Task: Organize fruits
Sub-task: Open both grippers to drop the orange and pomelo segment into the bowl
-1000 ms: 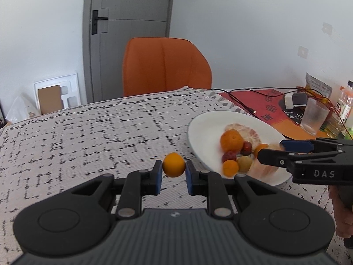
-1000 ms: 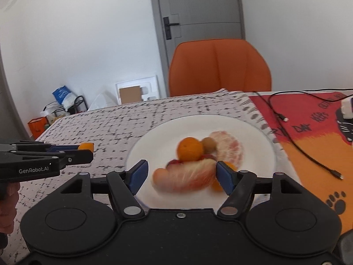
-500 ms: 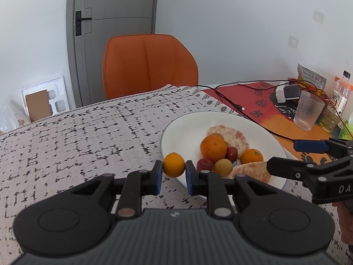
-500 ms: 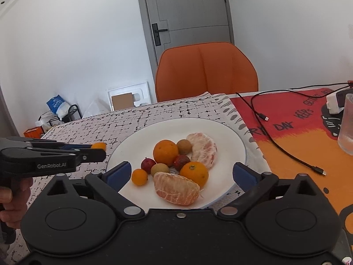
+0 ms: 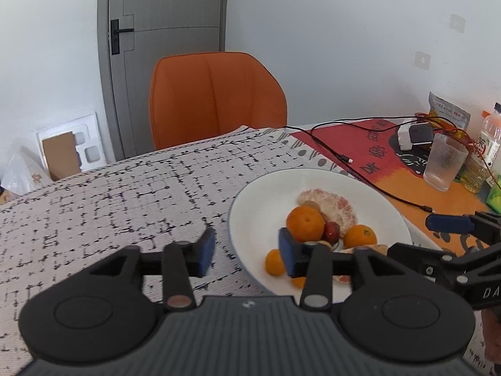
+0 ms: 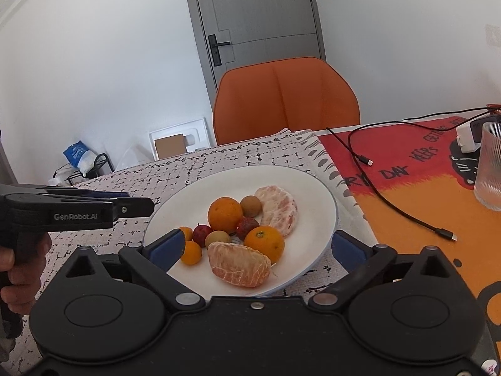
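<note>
Two small mandarins (image 6: 191, 252) are seen at the near-left edge of a white plate (image 6: 313, 188), one partly hidden behind a blue pad of the right gripper (image 6: 256, 247). Beside them on the plate are gathered a large orange (image 6: 225, 214), a second orange (image 6: 264, 242), two peeled citrus pieces (image 6: 239, 263), red lychees (image 6: 247, 227) and small brown fruits (image 6: 250, 206).

From the left wrist view, one small mandarin (image 5: 274, 261) is shown just inside the plate rim, right beside the right-hand pad of the left gripper (image 5: 247, 252), whose jaws are held apart with nothing between them; the gap is positioned over the plate's left edge and the patterned cloth (image 5: 125, 200).

The right gripper is pictured spread wide at the plate's near side, its pads flanking the fruit pile without contact on any piece.

The plate is set on the cloth-covered surface, next to a red and orange mat (image 6: 422, 188) crossed by a black cable (image 6: 391, 200). A ribbed glass (image 5: 444, 166) is placed on the mat, and an orange chair (image 5: 216, 100) is drawn up at the far side.
</note>
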### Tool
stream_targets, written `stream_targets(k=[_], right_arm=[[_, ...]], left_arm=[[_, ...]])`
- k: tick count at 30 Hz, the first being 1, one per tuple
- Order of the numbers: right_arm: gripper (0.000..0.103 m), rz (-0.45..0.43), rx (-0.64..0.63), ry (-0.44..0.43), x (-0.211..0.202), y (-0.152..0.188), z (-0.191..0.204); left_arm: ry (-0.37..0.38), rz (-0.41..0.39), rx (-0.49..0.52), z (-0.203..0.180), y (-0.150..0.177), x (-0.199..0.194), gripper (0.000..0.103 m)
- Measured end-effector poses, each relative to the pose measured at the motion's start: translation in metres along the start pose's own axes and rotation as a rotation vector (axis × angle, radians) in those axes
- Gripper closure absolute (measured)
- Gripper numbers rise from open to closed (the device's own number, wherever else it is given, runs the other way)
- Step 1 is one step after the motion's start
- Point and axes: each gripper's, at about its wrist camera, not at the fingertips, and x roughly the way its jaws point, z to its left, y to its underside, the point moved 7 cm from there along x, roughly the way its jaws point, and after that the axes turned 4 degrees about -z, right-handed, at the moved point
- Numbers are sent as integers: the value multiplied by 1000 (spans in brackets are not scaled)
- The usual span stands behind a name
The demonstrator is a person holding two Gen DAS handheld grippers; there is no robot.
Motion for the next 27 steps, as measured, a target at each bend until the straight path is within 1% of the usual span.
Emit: stream_targets(k=[1, 3, 8, 15, 22, 27], right_arm=[[1, -1, 2, -2, 0, 0, 1], [0, -1, 3, -8, -1, 1, 2], [0, -3, 2, -17, -5, 1, 9], [0, 3, 4, -13, -11, 3, 16], [0, -9, -17, -19, -23, 2, 32], [0, -13, -40, -29, -33, 3, 48]], left_arm=[[-8, -4, 7, 1, 1, -3, 49], [-27, -13, 17, 2, 2, -9, 39], [-65, -21, 22, 8, 6, -23, 22], [-96, -28, 5, 19, 12, -44, 11], [-112, -38, -17, 28, 19, -71, 5], [-130, -54, -38, 35, 24, -92, 3]])
